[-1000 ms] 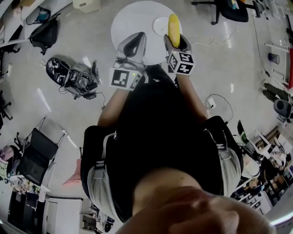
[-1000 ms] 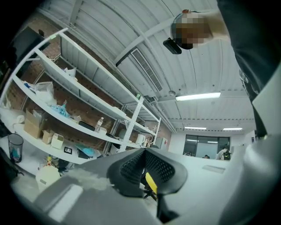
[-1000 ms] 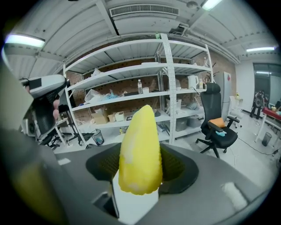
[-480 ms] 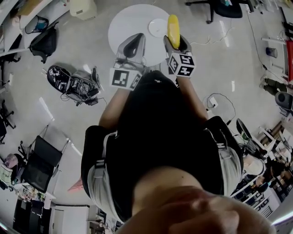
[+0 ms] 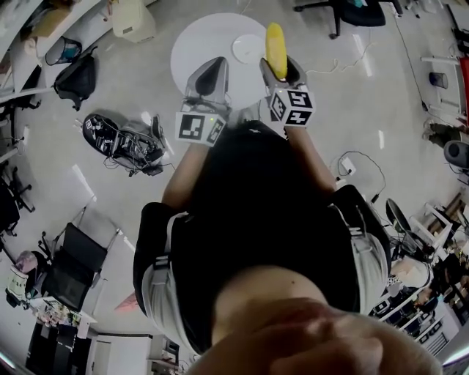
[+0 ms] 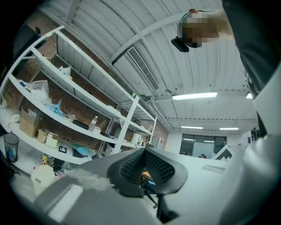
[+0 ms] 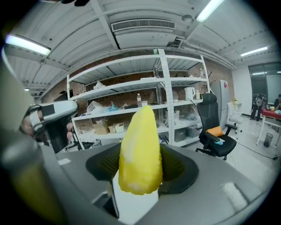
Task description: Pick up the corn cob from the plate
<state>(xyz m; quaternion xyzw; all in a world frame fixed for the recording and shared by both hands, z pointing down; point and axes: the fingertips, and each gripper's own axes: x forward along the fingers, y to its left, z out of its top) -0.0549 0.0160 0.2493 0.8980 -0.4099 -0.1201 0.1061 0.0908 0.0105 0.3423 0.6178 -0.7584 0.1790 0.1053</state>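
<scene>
My right gripper [image 5: 282, 67] is shut on the yellow corn cob [image 5: 276, 42], which sticks out past the fingertips, held in the air above the right edge of the round white table [image 5: 199, 45]. The small white plate [image 5: 246, 50] lies on that table, just left of the cob and bare. In the right gripper view the corn cob [image 7: 139, 149] stands between the jaws of the right gripper [image 7: 141, 173], tip pointing away. My left gripper [image 5: 208, 75] hovers over the table's near edge, shut with nothing in it; the left gripper [image 6: 147, 172] looks out at the shelves.
A black bag with cables [image 5: 121, 135] lies on the floor to the left, and a white bin [image 5: 133, 18] stands beyond the table. Office chairs [image 5: 69, 256] and desks ring the room. Metal shelves [image 7: 131, 110] with boxes stand ahead; a black chair [image 7: 215, 127] is at right.
My right gripper has lifted the corn cob up and away from the plate, which now shows apart to its left. The left gripper has drifted slightly and stayed shut.
</scene>
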